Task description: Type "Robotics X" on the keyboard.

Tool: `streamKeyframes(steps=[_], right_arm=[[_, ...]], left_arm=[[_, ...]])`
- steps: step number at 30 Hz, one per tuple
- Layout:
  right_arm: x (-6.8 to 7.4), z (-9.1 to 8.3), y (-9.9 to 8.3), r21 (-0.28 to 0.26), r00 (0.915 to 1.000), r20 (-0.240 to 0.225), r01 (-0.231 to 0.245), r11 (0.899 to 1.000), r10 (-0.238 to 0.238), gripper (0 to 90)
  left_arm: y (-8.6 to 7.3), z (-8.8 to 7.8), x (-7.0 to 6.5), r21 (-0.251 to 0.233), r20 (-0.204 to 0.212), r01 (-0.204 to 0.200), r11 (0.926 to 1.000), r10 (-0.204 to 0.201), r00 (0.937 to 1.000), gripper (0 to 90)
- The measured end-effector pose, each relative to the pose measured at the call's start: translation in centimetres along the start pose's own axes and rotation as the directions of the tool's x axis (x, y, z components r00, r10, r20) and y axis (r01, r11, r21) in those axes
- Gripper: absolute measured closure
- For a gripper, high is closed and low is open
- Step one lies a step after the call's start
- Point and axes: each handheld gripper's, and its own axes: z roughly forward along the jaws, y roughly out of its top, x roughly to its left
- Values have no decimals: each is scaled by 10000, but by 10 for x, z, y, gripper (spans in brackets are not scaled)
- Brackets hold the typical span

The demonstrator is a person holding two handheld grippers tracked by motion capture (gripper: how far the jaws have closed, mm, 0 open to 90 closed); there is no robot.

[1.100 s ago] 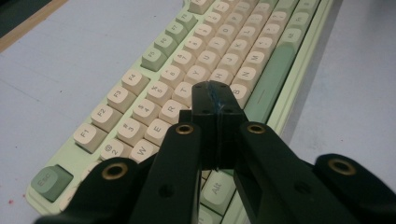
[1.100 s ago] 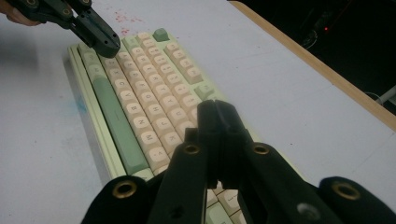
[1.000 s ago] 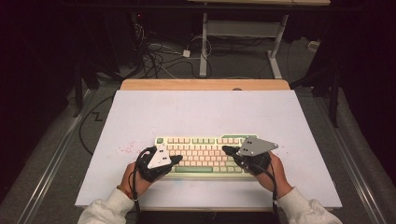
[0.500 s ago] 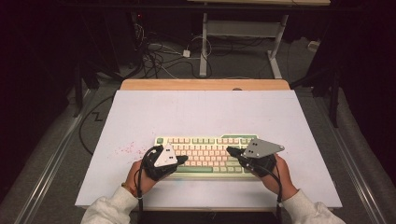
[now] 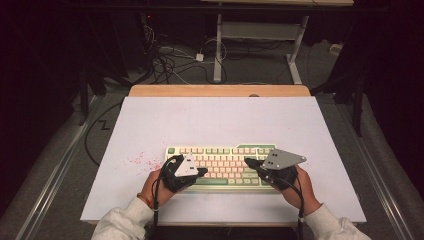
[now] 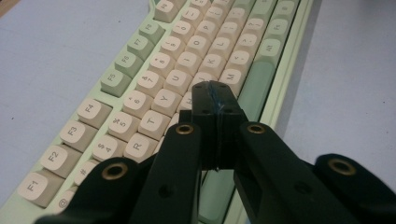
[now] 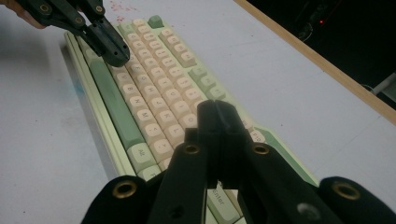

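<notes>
we have drawn both hands slightly nearer us along the keyboard [image 5: 220, 162], which lies near the table's [image 5: 150, 120] front edge. left gripper [image 6: 215, 95] and right gripper [image 7: 215, 116] are pressed together, tips over the keys, poised to type, nothing pinched.

Bright even light on the table [image 5: 220, 120], dark surroundings, soft grainy close-ups.

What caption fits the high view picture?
Two shut grippers, left gripper and right gripper, poised over a green keyboard.
</notes>
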Motion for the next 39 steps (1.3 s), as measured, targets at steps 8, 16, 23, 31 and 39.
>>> streamKeyframes(steps=[8,16,23,31,39], right_arm=[[1,2,0,64,10000,-55,18,10000,-17,898],[1,3,0,99,10000,-64,17,9999,-17,898],[0,4,-1,127,10000,-92,2,9999,0,898],[0,5,-2,170,9999,-126,-28,9999,30,898],[-1,5,-3,204,9999,-123,-40,9998,42,898]], left_arm=[[1,6,0,115,123,-28,9999,27,9999,878],[3,10,-1,165,185,-96,9998,93,9998,878],[3,14,0,183,276,-30,9998,25,9996,878],[5,19,0,360,300,-79,9993,69,9995,878],[4,23,2,620,218,-30,9981,17,9998,878]])
